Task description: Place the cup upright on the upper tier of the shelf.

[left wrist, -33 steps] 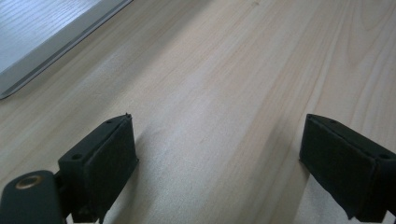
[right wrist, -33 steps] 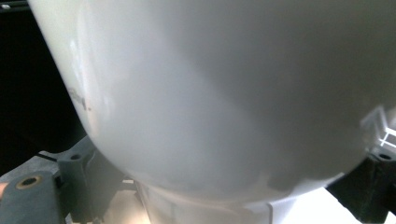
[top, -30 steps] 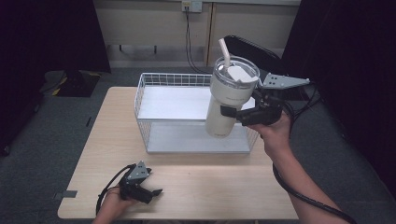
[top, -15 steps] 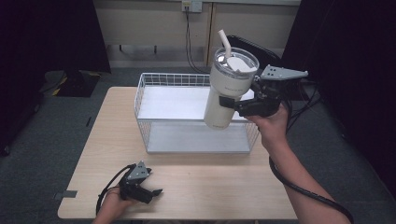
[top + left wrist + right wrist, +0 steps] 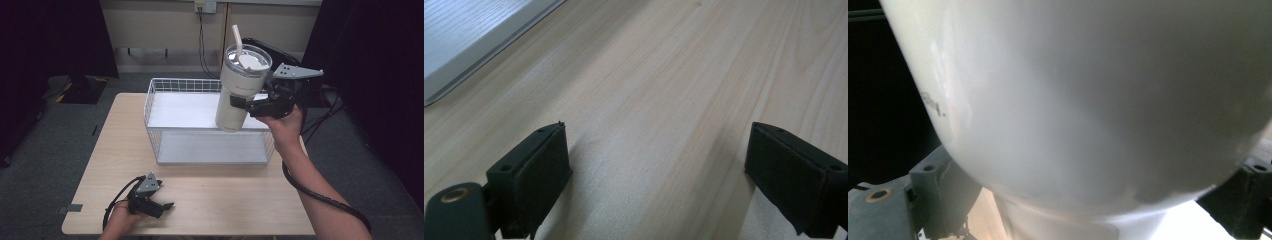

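So in the high view the right gripper (image 5: 240,104) had its jaws clamped around a cream tumbler (image 5: 239,89) with a straw (image 5: 236,38), held up in the air over the far right corner of the table (image 5: 210,195), above the right end of the wire basket (image 5: 207,122). My guess is the lift was done and setting it down somewhere was what's left. The left gripper (image 5: 162,205) sat near the table's front left corner. In the left gripper view its jaws were spread wide over bare wood, holding nothing. In the right gripper view the tumbler's (image 5: 1088,95) body sat squeezed between both jaws, right up close.
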{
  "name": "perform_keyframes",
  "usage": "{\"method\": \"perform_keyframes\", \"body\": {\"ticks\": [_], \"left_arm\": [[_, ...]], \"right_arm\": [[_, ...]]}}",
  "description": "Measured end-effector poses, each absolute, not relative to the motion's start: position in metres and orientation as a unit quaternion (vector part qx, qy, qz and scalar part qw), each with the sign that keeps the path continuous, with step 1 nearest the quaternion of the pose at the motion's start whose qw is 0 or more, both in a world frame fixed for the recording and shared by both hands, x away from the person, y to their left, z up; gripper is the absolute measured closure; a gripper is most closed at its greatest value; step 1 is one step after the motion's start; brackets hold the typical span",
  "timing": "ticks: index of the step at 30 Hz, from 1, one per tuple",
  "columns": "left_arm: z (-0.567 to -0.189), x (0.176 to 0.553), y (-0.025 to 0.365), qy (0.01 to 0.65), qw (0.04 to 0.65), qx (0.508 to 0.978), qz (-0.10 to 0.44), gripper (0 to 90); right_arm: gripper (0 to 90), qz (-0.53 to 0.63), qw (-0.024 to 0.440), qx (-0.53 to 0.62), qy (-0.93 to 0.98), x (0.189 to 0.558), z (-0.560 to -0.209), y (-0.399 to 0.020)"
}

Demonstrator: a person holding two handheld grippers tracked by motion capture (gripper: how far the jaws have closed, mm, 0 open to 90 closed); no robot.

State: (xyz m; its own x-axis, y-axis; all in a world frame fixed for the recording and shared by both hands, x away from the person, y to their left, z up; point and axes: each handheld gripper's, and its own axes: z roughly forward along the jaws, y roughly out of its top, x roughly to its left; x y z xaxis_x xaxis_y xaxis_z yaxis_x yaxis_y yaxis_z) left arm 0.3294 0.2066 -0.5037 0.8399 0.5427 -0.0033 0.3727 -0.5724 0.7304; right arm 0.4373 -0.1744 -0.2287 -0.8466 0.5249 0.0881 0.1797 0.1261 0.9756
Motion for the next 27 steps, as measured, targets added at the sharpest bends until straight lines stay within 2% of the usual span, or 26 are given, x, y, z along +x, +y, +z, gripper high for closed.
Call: {"method": "perform_keyframes", "body": {"ticks": [27], "left_arm": [[-0.504, 0.329, 0.207, 0.26, 0.382, 0.88, 0.11, 10.1]], "right_arm": [[9.5, 0.604, 0.165, 0.258, 0.736, 0.461, -0.228, -0.159]]}}
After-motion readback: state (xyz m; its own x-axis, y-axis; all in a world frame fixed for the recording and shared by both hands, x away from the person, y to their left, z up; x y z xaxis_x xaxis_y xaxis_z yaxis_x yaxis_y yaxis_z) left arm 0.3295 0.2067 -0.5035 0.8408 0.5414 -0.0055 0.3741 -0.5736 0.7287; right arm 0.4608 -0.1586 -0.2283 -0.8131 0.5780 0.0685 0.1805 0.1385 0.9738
